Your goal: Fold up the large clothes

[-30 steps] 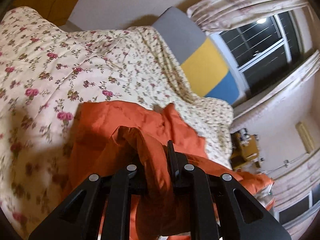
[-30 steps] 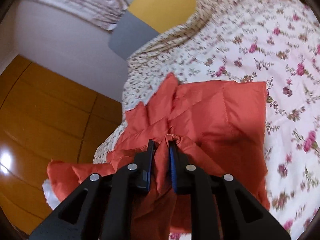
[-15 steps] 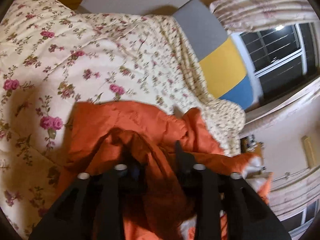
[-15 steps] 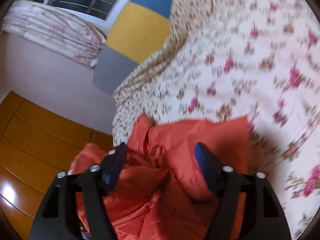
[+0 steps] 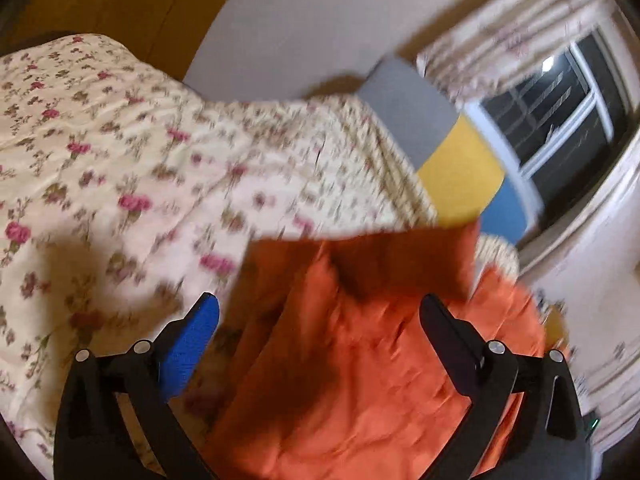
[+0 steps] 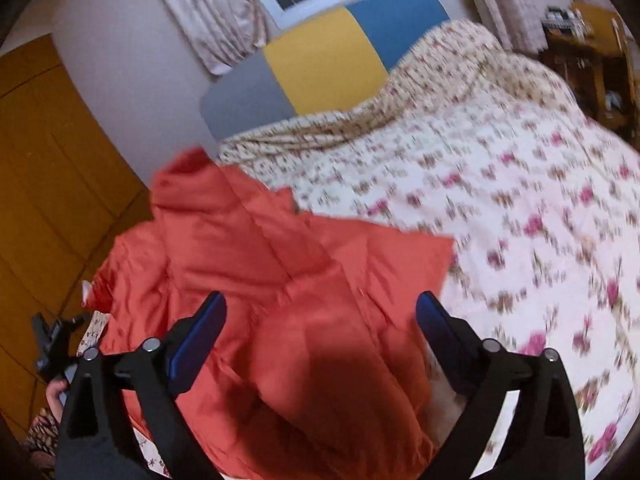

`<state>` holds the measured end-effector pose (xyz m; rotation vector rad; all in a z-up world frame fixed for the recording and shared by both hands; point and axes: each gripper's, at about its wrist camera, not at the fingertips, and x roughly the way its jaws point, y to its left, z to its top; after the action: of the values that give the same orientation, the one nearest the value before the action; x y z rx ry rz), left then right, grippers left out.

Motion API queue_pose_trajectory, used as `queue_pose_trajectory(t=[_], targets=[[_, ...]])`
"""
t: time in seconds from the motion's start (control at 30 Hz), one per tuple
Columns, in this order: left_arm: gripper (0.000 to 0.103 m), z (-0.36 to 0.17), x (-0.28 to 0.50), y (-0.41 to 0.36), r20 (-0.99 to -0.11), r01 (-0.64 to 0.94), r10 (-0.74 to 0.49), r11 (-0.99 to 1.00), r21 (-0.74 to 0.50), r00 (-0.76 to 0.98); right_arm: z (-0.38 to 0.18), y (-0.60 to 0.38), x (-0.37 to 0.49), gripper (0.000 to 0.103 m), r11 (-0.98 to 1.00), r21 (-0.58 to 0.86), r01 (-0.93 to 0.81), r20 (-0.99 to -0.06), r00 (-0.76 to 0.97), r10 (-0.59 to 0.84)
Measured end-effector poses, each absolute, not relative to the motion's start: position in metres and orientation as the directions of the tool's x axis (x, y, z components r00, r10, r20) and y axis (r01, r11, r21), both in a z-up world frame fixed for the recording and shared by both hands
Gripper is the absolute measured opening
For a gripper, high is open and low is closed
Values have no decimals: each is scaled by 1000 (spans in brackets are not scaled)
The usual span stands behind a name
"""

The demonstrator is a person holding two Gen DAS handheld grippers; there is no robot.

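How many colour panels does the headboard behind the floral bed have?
3. In the right wrist view, the grey panel sits at the left end, the yellow panel in the middle, and the blue panel at the right; the floral quilt may hide more.

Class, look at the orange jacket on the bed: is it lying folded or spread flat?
Folded. The orange jacket lies doubled over on the floral quilt, showing a straight edge and layered panels; the fold looks rough, not neat.

Jacket (image 6: 280, 300) on the quilt (image 6: 520, 208), near its edge, headboard (image 6: 320, 68) behind.
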<state>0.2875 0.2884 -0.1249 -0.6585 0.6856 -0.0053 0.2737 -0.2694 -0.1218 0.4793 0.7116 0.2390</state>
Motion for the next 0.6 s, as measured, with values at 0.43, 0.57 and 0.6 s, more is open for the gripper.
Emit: queue_pose_trajectory(t=[0.43,0.57,0.6], targets=[[95,-174,315,250,-730,-141,-250,893,-428,637,-196,-294,298,99,713,696,85,-606,604,518],[72,-176,303,249,-722,-90,-312,884,-459,618,-193,-286,294,70,728,685,32,-609,573,548],[67,-176,300,248,-719,-84,-322,881,-466,616,-192,-287,291,66,723,691,26,-603,572,556]])
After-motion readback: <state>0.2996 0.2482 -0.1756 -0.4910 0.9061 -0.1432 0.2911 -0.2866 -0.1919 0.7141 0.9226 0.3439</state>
